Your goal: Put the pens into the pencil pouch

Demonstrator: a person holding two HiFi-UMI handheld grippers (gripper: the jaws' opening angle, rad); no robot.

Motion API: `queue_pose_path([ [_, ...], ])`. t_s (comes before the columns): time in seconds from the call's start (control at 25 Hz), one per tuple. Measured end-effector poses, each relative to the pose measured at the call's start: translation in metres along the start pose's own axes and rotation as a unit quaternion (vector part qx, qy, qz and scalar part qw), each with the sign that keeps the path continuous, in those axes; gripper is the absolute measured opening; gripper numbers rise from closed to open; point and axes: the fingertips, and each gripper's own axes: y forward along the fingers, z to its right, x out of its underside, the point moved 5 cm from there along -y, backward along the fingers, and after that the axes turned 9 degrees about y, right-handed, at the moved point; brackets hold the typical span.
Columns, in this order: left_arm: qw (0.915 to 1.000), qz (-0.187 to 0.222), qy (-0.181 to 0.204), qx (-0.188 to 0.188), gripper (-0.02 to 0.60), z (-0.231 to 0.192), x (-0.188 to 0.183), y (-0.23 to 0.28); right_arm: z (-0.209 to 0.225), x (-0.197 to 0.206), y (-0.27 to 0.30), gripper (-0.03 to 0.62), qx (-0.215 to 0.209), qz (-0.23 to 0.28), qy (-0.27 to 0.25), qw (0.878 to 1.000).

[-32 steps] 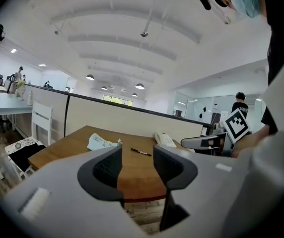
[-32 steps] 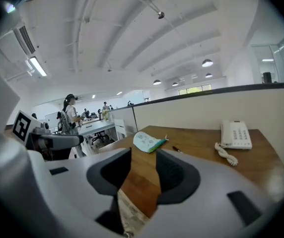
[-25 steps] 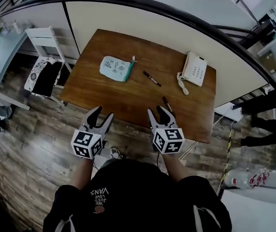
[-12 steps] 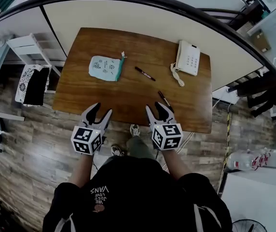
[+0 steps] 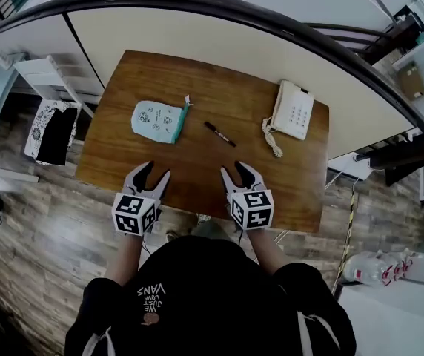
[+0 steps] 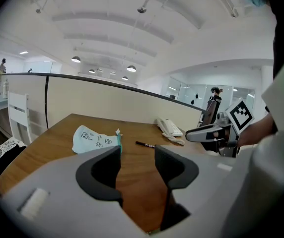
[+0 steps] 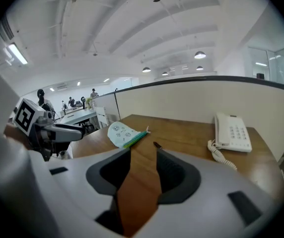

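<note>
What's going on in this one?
A person holds a gripper in each hand at the near edge of a wooden table. The left hand-held gripper and the right hand-held gripper are both open and empty. The pencil pouch lies flat farther in, and a black pen lies on the wood to its right, apart from it. No pen has been picked up yet.

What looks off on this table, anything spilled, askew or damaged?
Nothing stands out. The pouch lies flat on the table, with one pen loose to its right, not touching it. The phone sits farther right. The left gripper and right gripper are open and empty.
</note>
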Motion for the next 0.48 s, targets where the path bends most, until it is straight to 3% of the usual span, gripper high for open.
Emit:
queue_pose_path([
  [0.48,0.9974,-0.059,-0.003,-0.042,0.201,-0.010,0.006,0.073,0.067,-0.008,0.060,0.129,-0.031,-0.060,-0.032,0.997],
])
